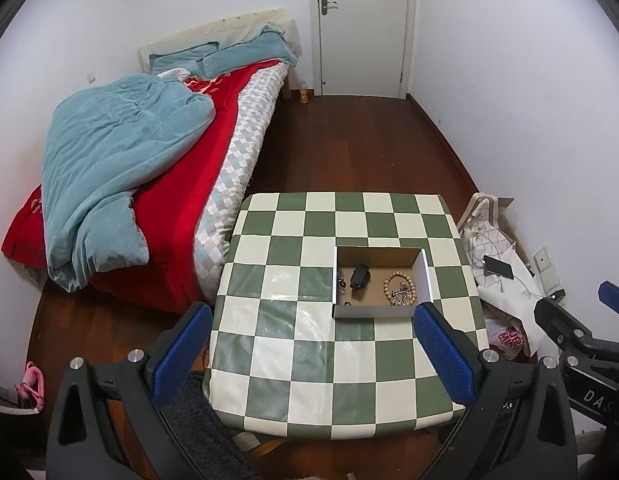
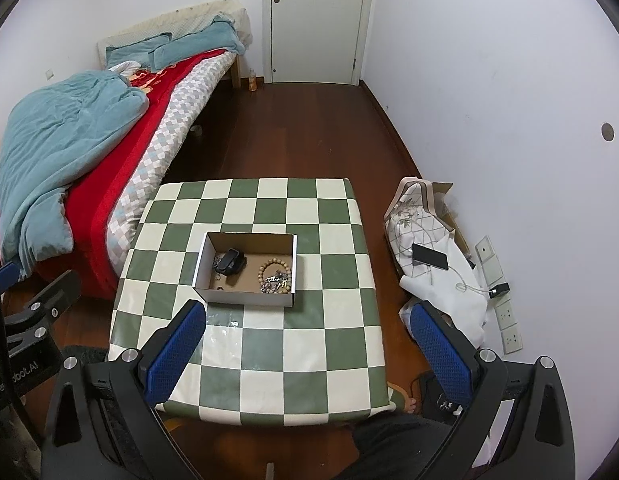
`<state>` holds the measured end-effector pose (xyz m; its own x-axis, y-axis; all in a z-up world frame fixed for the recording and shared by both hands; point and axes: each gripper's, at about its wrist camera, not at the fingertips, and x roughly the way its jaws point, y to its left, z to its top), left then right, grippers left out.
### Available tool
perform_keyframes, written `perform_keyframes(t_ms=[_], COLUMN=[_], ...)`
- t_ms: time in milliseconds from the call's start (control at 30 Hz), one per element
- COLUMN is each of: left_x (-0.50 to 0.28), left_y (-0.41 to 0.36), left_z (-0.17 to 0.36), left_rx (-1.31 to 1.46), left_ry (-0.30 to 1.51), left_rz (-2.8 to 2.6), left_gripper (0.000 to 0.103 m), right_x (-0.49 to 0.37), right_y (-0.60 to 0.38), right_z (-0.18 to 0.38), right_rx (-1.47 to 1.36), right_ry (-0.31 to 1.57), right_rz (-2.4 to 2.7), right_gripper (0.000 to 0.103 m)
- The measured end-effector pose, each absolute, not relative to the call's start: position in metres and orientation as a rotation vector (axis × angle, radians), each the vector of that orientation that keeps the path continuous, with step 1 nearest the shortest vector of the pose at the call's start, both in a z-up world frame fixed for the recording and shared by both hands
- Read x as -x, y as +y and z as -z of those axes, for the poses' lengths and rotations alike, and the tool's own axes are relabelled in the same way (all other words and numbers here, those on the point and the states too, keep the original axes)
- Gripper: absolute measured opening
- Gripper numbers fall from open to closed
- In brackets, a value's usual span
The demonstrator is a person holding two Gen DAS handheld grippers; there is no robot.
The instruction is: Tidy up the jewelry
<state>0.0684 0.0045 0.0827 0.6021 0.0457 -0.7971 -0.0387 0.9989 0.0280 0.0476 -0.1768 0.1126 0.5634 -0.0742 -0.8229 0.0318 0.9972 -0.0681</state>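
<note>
A low cardboard box [image 1: 375, 312] [image 2: 245, 297] stands on the green-and-white checkered table [image 1: 293, 344] [image 2: 309, 320]. Inside lie a wooden bead bracelet [image 1: 398, 280] [image 2: 274, 268], a silver chain [image 1: 401, 295] [image 2: 274, 283], a black clip-like item [image 1: 359, 274] [image 2: 230, 261] and small dark pieces at the left [image 1: 341, 280] [image 2: 218, 276]. My left gripper [image 1: 313, 344] is open and empty, held high above the table's near side. My right gripper [image 2: 309, 344] is open and empty, also high above the near side.
A bed [image 1: 149, 184] [image 2: 89, 152] with a blue quilt and red blanket touches the table's left side. A pile of cloth with a phone [image 1: 499, 267] [image 2: 430, 257] lies on the floor at the right by the wall. A closed door [image 1: 363, 28] is at the back.
</note>
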Motion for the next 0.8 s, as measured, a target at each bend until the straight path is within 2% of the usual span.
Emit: perform_keyframes(t_ms=[800], left_x=[-0.0605], left_y=[0.0089], left_z=[-0.0868], left_rx=[-0.027], left_ry=[0.896], left_rz=[-0.057], left_gripper=[0.103], right_x=[-0.0454], right_y=[-0.1736], right_z=[-0.1167], right_rx=[0.03], right_ry=[0.956], right_rz=[0.051], right_gripper=[0.103])
